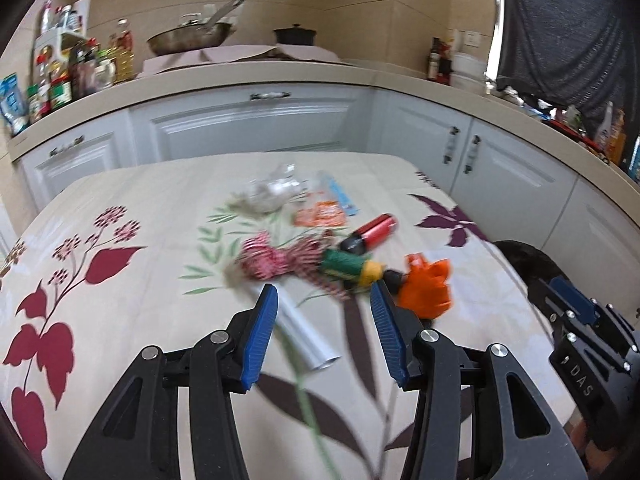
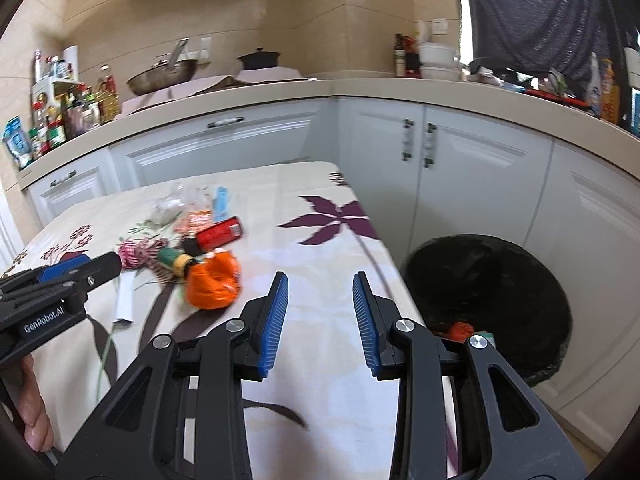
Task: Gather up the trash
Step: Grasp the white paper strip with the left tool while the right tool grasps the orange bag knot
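Observation:
Trash lies in a heap on the floral tablecloth (image 1: pixel 120 312): a silver tube (image 1: pixel 304 340), a red-white string bundle (image 1: pixel 272 258), a green and yellow battery (image 1: pixel 348 268), a red and black battery (image 1: pixel 370 234), an orange crumpled bag (image 1: pixel 426 288), an orange wrapper (image 1: pixel 320 214), a blue wrapper (image 1: pixel 342 194) and clear plastic (image 1: pixel 272 190). My left gripper (image 1: pixel 324 294) is open and empty, just short of the batteries, above the silver tube. My right gripper (image 2: pixel 320 280) is open and empty over the table's right part, right of the orange bag (image 2: pixel 214 282). A black-lined trash bin (image 2: pixel 492 300) stands on the floor right of the table, with some trash inside.
White kitchen cabinets (image 2: pixel 440 168) and a beige counter (image 1: pixel 280 72) run behind the table. On the counter stand bottles and jars (image 1: pixel 60 76), a pan (image 1: pixel 188 36) and a black pot (image 1: pixel 294 34). The table's right edge (image 2: pixel 392 264) borders the bin.

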A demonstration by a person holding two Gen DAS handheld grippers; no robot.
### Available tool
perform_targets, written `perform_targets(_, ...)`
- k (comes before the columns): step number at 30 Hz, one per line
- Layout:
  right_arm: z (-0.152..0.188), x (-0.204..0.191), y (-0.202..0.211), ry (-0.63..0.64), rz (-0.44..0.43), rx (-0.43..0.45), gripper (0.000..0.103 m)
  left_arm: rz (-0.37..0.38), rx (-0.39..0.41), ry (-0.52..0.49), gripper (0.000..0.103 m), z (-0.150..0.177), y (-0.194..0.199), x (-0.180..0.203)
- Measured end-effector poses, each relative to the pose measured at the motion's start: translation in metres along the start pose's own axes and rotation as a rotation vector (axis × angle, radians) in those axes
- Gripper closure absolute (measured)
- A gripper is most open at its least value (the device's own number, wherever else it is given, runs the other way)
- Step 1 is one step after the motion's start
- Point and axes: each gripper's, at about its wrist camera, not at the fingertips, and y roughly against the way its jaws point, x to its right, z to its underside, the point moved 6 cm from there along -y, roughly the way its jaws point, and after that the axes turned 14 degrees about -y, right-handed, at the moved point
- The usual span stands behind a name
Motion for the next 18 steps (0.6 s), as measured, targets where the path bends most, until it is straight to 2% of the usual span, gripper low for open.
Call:
perform_targets(8,0.004,-0.033,-0.009,0.049,-0.041,-0.035,0.068,-0.048,-0.021,0.048,0.055,0.013,0.002,-0.037)
perform_targets(10,0.004,-0.041,-0.011,0.052,-0.049,-0.04,0.057,-0.056,-0.023,0.059,0.054,0.015,0.002,-0.045)
perform_targets(18,0.007,-0.064,-0.027,0.08,-0.056,-0.098,0.056,-0.074,-0.038,0.1,0.051,0.024,0.001,-0.073)
